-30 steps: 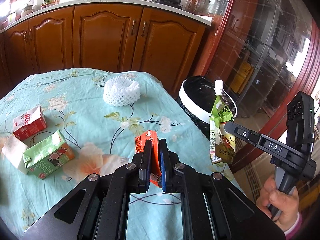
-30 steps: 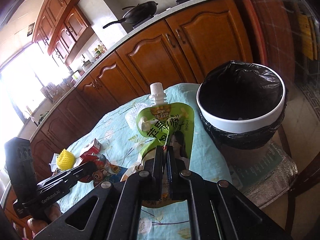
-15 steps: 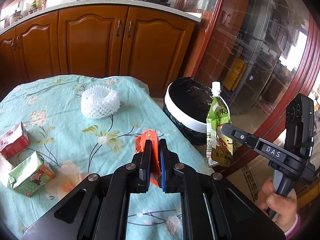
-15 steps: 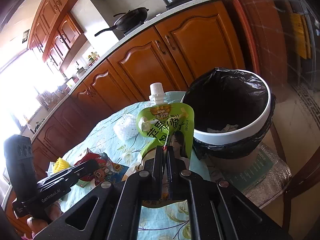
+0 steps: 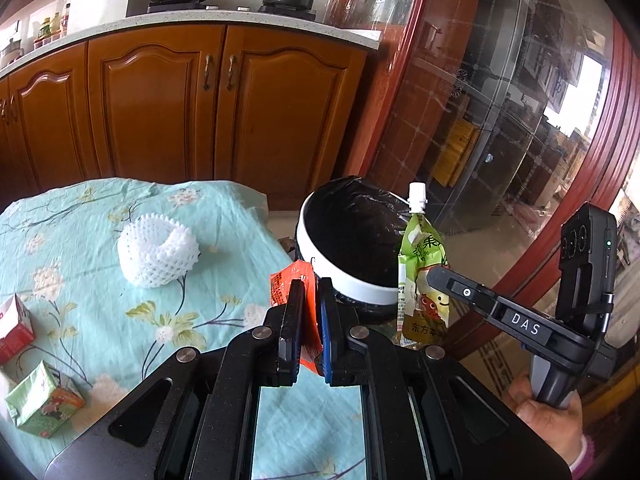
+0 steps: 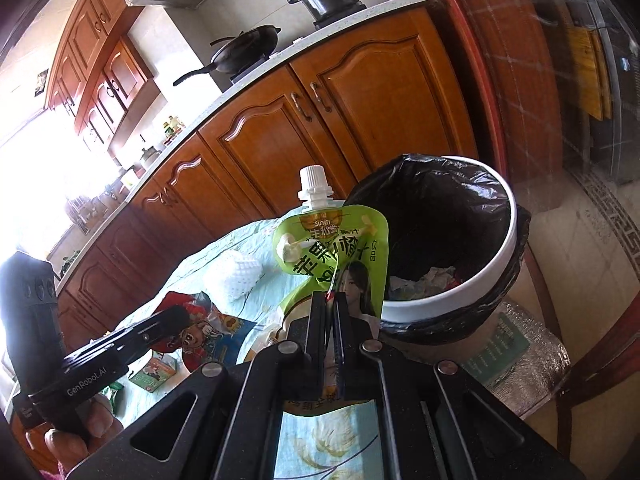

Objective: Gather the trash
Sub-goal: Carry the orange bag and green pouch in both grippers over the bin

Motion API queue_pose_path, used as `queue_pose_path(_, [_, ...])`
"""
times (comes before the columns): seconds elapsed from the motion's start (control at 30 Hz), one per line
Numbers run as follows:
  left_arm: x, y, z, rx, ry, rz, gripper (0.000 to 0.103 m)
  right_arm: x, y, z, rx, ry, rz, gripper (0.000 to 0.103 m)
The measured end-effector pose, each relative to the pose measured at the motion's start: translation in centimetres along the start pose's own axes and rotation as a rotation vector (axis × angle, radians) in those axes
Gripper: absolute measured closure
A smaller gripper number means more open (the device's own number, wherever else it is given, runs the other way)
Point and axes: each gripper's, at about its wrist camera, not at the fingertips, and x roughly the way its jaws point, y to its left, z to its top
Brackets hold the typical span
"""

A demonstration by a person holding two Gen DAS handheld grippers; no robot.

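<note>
The green drink pouch point(image 6: 340, 248) with its white screw cap up hangs upright in the air, pinched low on its body by the right gripper point(image 6: 331, 308), whose fingers are pressed nearly together with only the pouch film between them. In the left wrist view the same pouch point(image 5: 422, 264) sits in front of the near rim of the trash bin point(image 5: 340, 280), held there by the right gripper point(image 5: 438, 276). The bin point(image 6: 480, 280) is white, lined with a black bag, and stands just off the right edge of the tabletop point(image 5: 80, 220); some crumpled waste lies at its bottom. The left gripper point(image 5: 310, 304) is clamped on an orange wrapper point(image 5: 292, 284), its fingers close together with the thin packet squeezed between them, raised over the tabletop's right edge just beside the bin. From the right wrist view that left gripper point(image 6: 176, 316) holds a red and blue printed side of the wrapper point(image 6: 204, 328). On the floral cloth of the tabletop lie a white foam fruit net point(image 5: 158, 252) toward the far edge, a green carton point(image 5: 42, 404) and a red and white carton point(image 5: 12, 324) at the left edge.
</note>
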Motion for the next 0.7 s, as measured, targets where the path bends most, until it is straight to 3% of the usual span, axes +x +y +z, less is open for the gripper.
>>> queue_pose_path(0.3, [2.8,-2.0,4.1,0.042,-0.035,-0.012,0.097,0.6,-2.4,2.8,-0.002,-0.017,-0.057,0.099])
queue_pose_path(0.7, [10.1,-3.2,7.1,0.039,0.051,-0.019,0.097,3.6,-5.5,6.1,-0.014,0.018,-0.132,0.099])
